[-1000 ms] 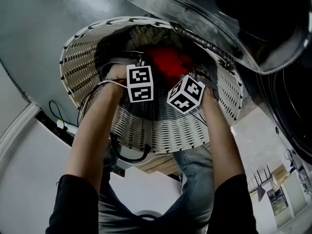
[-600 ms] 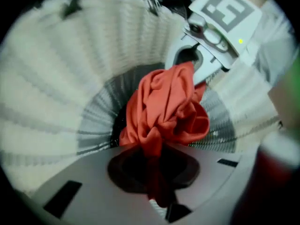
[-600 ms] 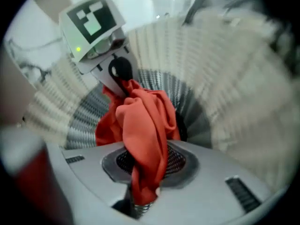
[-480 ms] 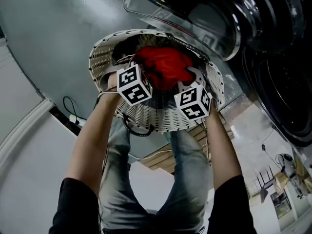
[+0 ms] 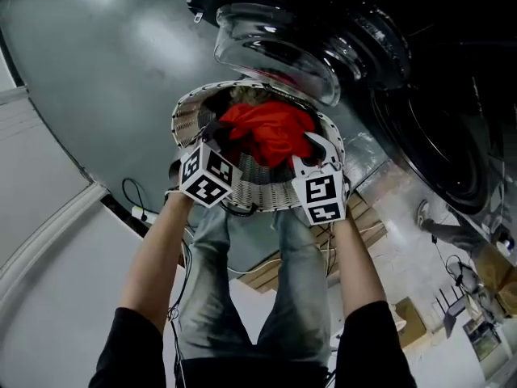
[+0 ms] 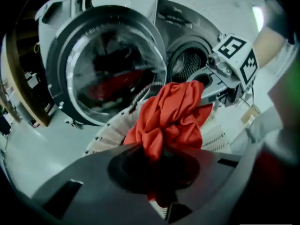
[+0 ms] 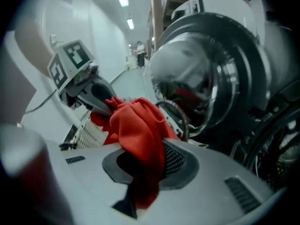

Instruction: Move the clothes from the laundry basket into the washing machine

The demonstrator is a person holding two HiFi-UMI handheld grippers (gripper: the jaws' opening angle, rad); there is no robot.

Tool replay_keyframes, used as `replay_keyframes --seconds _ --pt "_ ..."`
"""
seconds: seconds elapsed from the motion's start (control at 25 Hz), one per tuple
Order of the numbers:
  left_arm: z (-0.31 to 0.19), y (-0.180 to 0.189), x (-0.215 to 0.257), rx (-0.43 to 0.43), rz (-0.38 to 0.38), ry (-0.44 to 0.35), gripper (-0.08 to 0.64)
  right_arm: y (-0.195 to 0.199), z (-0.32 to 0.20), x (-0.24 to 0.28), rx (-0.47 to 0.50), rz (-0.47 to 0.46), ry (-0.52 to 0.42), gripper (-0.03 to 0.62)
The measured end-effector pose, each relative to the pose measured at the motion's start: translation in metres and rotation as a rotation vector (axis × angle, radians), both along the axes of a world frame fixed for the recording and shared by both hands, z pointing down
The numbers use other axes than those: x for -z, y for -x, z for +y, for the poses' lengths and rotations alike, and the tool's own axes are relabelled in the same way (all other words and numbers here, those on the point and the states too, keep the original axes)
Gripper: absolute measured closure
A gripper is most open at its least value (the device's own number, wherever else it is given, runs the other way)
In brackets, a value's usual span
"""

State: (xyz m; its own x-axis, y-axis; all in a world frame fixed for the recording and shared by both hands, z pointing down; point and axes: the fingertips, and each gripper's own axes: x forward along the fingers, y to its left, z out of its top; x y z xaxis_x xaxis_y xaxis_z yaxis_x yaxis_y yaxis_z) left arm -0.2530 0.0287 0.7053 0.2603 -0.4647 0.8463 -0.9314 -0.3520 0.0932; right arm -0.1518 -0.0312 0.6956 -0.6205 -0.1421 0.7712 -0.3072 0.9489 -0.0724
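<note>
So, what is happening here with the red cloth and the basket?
A person holds a gripper in each hand. The left gripper and the right gripper are both shut on one red garment, lifted over the white laundry basket. The washing machine door stands open close by; the garment is not yet in the drum.
</note>
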Motion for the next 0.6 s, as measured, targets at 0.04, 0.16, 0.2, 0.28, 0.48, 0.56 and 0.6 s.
replay_keyframes --seconds 0.04,0.16,0.2,0.28,0.48,0.56,0.6 --pt "-0.001 -0.001 0.013 0.016 0.007 -0.018 0.499 0.0 -0.002 0.014 -0.023 -0.021 -0.004 0.508" --pt "-0.007 -0.002 0.053 0.042 0.019 -0.072 0.499 0.0 -0.008 0.054 -0.08 -0.073 -0.027 0.508" --pt "-0.009 -0.002 0.066 0.048 0.026 -0.088 0.499 -0.001 -0.009 0.068 -0.096 -0.09 -0.035 0.508" --pt "-0.013 -0.004 0.094 0.055 0.042 -0.116 0.499 -0.004 -0.013 0.097 -0.131 -0.125 -0.046 0.509" --pt "-0.021 -0.013 0.171 0.073 0.05 -0.195 0.499 -0.021 -0.02 0.168 -0.233 -0.188 -0.071 0.509" --pt "-0.029 -0.013 0.201 0.077 0.048 -0.241 0.499 -0.024 -0.026 0.197 -0.262 -0.217 -0.099 0.509" --pt "-0.033 -0.013 0.215 0.076 0.047 -0.263 0.499 -0.025 -0.03 0.21 -0.273 -0.232 -0.115 0.509"
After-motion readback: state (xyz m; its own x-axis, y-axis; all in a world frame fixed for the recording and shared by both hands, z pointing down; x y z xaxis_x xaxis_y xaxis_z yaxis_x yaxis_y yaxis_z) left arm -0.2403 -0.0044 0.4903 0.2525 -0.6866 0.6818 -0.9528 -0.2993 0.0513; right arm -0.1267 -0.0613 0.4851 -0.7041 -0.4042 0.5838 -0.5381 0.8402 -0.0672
